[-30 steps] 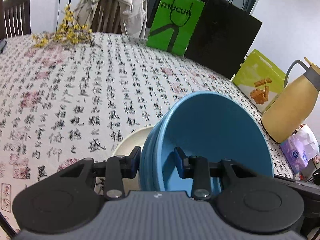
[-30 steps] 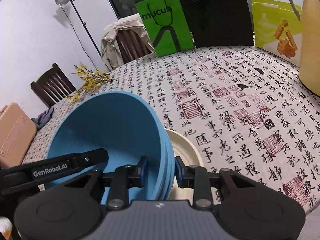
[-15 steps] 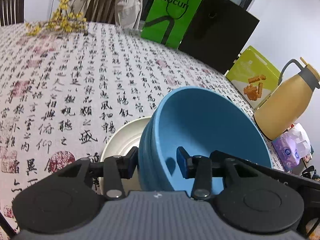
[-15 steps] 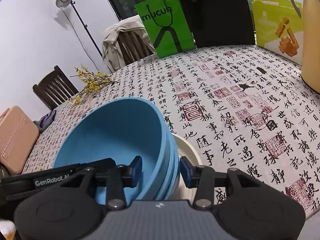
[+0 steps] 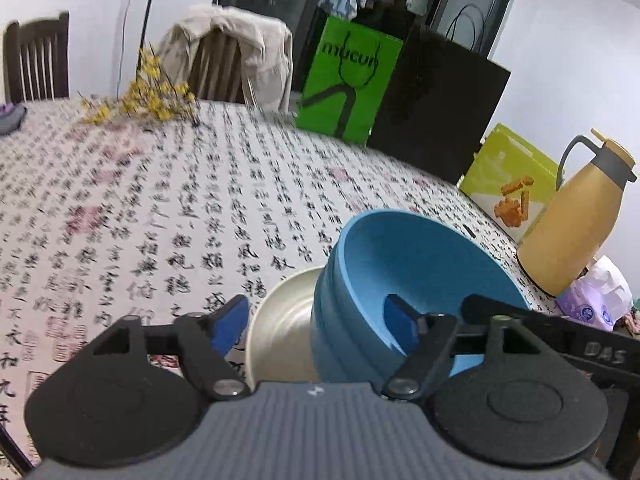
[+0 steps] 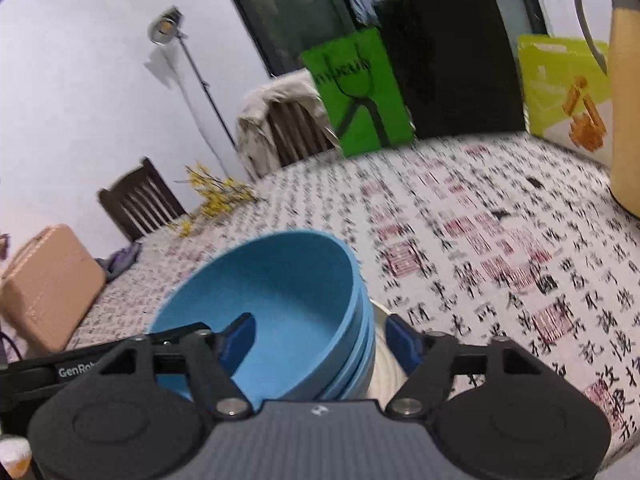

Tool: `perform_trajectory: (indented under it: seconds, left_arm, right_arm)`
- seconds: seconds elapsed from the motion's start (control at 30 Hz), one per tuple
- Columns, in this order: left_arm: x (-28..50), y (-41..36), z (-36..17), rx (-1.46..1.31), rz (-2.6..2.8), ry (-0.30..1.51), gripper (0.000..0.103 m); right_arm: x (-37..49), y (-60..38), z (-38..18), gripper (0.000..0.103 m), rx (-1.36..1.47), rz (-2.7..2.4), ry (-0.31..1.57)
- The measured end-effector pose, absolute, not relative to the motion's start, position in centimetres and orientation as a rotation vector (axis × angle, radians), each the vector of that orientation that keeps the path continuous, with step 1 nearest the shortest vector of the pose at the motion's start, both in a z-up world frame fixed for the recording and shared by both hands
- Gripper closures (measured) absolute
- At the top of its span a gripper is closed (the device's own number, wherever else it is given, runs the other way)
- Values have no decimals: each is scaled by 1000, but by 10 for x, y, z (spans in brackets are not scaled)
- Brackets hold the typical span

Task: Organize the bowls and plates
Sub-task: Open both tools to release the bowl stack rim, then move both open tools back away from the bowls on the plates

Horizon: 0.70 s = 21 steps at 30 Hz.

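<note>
A stack of nested blue bowls [image 5: 400,276] rests on a cream plate [image 5: 280,332] on the calligraphy tablecloth [image 5: 160,208]. My left gripper [image 5: 316,320] straddles the stack's left wall, one pad outside and one inside. Its jaws are opening and neither pad touches the wall. My right gripper [image 6: 320,334] straddles the right wall of the bowls [image 6: 272,292] the same way. Its jaws are also opening, clear of the wall. The plate [image 6: 384,364] peeks out beside the right pad. Each gripper's arm shows at the edge of the other's view.
A green paper bag [image 5: 348,76], a black bag [image 5: 436,108] and a yellow-green box [image 5: 508,184] stand at the table's far side. A yellow jug [image 5: 576,220] and a tissue pack [image 5: 596,300] are at the right. Yellow flowers [image 5: 144,100] lie far left. Chairs ring the table.
Both grippers went from gripping the bowl stack's walls to jaws spread wide, letting go. The stack now sits lower on the plate, and both grippers have drawn back slightly.
</note>
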<state>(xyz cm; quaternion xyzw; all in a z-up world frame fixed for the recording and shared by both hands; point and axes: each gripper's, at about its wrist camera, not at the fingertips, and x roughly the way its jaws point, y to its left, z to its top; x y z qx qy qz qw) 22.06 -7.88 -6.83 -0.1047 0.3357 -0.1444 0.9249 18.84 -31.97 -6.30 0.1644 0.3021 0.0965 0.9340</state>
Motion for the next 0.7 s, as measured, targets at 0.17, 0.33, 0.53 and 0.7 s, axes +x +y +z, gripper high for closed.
perform_trajectory:
  seconds: [0.17, 0.33, 0.53, 0.7]
  left_arm:
    - [185, -71, -61, -210, -294, 576, 0]
    - [136, -74, -47, -176, -254, 383, 0]
    - [78, -86, -51, -65, -162, 243, 0]
    - [51, -91, -66, -59, -129, 286, 0]
  right_arm:
    - [159, -321, -51, 0, 256, 283, 482]
    - [127, -326, -40, 0, 220, 311, 372]
    - [83, -326, -48, 0, 130, 309, 311]
    - [50, -327, -63, 0, 87, 296, 315]
